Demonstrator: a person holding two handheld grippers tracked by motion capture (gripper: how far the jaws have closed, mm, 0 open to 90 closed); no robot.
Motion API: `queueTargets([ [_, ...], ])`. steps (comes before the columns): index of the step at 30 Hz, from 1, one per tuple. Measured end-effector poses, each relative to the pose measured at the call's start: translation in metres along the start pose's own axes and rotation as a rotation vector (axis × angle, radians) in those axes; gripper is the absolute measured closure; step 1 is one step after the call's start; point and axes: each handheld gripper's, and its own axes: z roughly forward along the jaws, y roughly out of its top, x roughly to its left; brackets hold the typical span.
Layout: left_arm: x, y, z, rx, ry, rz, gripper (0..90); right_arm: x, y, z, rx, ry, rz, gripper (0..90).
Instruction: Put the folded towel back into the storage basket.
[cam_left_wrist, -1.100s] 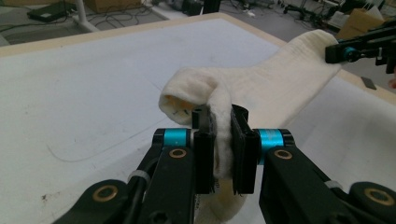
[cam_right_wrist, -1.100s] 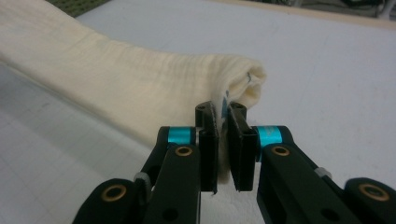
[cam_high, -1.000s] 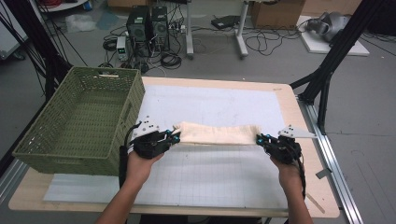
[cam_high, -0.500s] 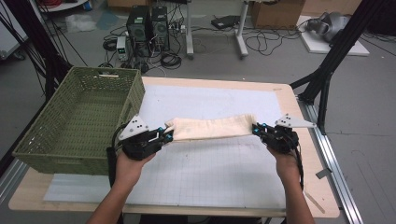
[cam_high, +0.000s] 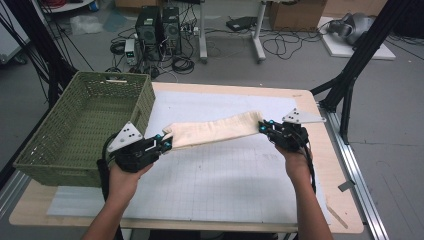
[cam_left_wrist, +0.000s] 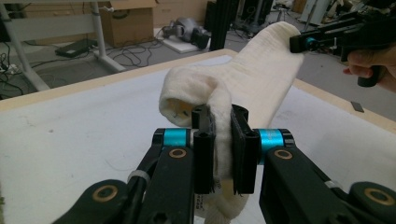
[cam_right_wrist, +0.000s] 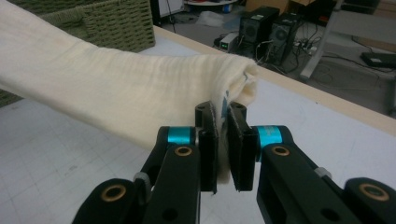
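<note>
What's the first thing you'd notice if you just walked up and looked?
A cream cloth stretched in the air over the middle of the table, like a little hammock. The left gripper pinches one end and the right gripper pinches the other. Next you'd spot the big green basket sitting at the table's left edge.

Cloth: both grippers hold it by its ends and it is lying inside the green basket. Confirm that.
Not quite. Both grippers do hold the cloth by its ends, but it hangs above the table, beside the green basket, not inside it. The high view shows this.
</note>
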Motion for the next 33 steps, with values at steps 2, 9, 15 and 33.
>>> queueTargets([
  [2, 0.001, 0.002, -0.004, -0.006, 0.009, 0.002, 81.3, 0.002, 0.005, 0.005, -0.001, 0.001, -0.007, 83.6],
  [9, 0.006, 0.003, -0.016, -0.03, 0.033, 0.006, 81.3, 0.006, 0.019, 0.02, -0.005, 0.017, -0.019, 83.5],
  [15, 0.011, 0.003, -0.029, -0.057, 0.065, 0.01, 81.3, 0.011, 0.034, 0.036, -0.001, 0.032, -0.045, 83.6],
  [33, 0.023, 0.01, -0.064, -0.103, 0.134, 0.018, 81.4, 0.033, 0.08, 0.087, 0.005, 0.043, -0.092, 83.5],
])
